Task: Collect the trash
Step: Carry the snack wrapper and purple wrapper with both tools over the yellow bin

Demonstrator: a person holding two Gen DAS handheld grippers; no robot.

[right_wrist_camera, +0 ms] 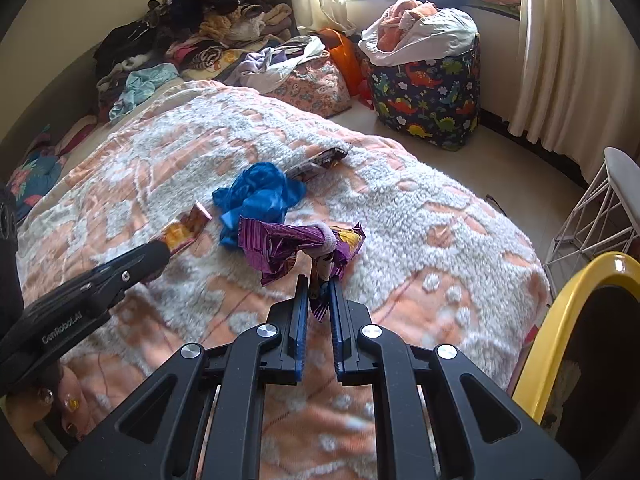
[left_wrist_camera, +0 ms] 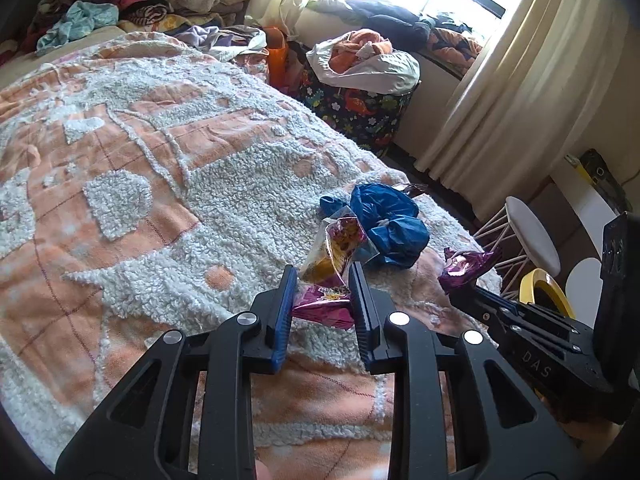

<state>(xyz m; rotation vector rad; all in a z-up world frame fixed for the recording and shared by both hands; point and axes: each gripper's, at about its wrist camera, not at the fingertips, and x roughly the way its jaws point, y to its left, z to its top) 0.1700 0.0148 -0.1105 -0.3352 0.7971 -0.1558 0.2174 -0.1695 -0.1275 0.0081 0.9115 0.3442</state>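
My left gripper [left_wrist_camera: 322, 276] is shut on a pink and yellow snack wrapper [left_wrist_camera: 338, 248] and holds it just above the bed; the same wrapper shows in the right wrist view [right_wrist_camera: 185, 233]. My right gripper [right_wrist_camera: 320, 284] is shut on a crumpled purple foil wrapper [right_wrist_camera: 298, 246], also seen in the left wrist view [left_wrist_camera: 466, 268]. A crumpled blue plastic bag [right_wrist_camera: 258, 196] lies on the blanket just beyond both grippers. A dark brown wrapper [right_wrist_camera: 318, 162] lies behind it near the bed's far edge.
The bed carries an orange and white fleece blanket [left_wrist_camera: 160, 152]. A yellow-rimmed bin [right_wrist_camera: 568, 320] stands at the right by the bed. A white wire stool [right_wrist_camera: 600, 208], a dinosaur-print hamper [right_wrist_camera: 430, 96] and piles of clothes [right_wrist_camera: 192, 36] surround the bed.
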